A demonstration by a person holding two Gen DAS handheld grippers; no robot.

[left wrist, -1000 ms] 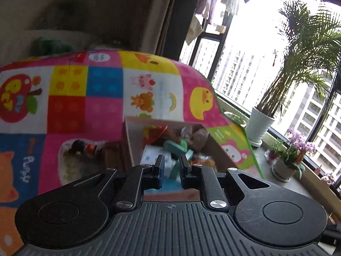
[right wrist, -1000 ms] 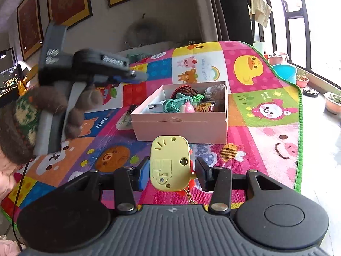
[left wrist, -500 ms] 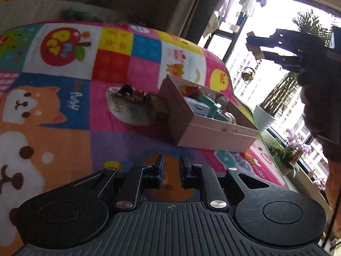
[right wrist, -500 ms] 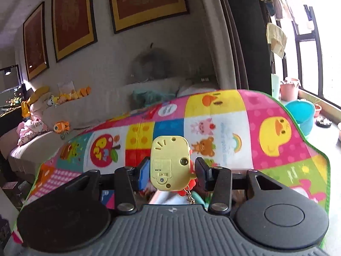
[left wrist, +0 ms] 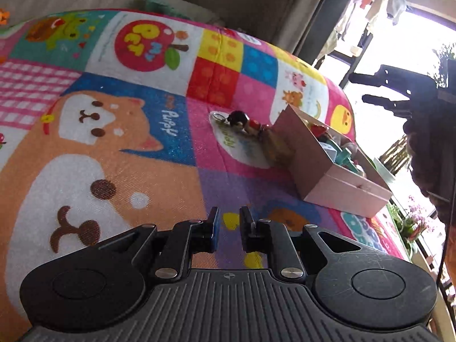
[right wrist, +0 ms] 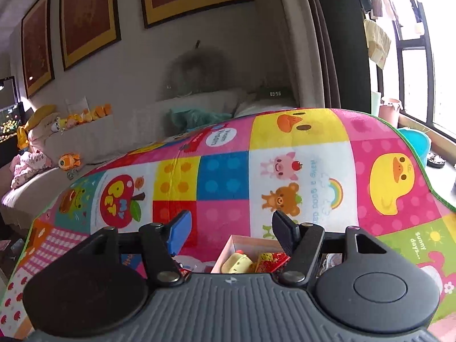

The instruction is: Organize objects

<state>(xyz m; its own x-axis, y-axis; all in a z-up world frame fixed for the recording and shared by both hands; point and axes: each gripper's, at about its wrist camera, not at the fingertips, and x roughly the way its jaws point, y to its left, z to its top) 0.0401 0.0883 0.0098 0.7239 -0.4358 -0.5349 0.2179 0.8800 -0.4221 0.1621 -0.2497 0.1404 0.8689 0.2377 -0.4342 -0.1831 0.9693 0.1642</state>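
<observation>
Below the right gripper (right wrist: 230, 229) sits the pink box (right wrist: 250, 240), only its near corner showing between the fingers. Its jaws stand wide apart with nothing between them. Inside that corner of the box lies a yellow toy (right wrist: 238, 263), and just beside it something red and yellow with a netted look (right wrist: 270, 258); what that piece is cannot be told.

From the left wrist view the same pink box (left wrist: 339, 182) rests on the colourful play mat (left wrist: 142, 142), off to the right and well ahead of the left gripper (left wrist: 228, 225). That gripper hangs over the mat with only a narrow gap between its fingers and grips nothing. The box is open at the top and crowded: a red piece (left wrist: 317, 128) near its far end, a pale blue block (left wrist: 330, 149), teal parts (left wrist: 346, 156), and more behind them too blurred to name.

Outside the box, touching its left wall, lies a tan flat thing (left wrist: 275, 145), and beside that a small figure with a dark head and red body (left wrist: 245, 121) with a key ring (left wrist: 218, 116) at its far end, all on a white patch of the mat.
</observation>
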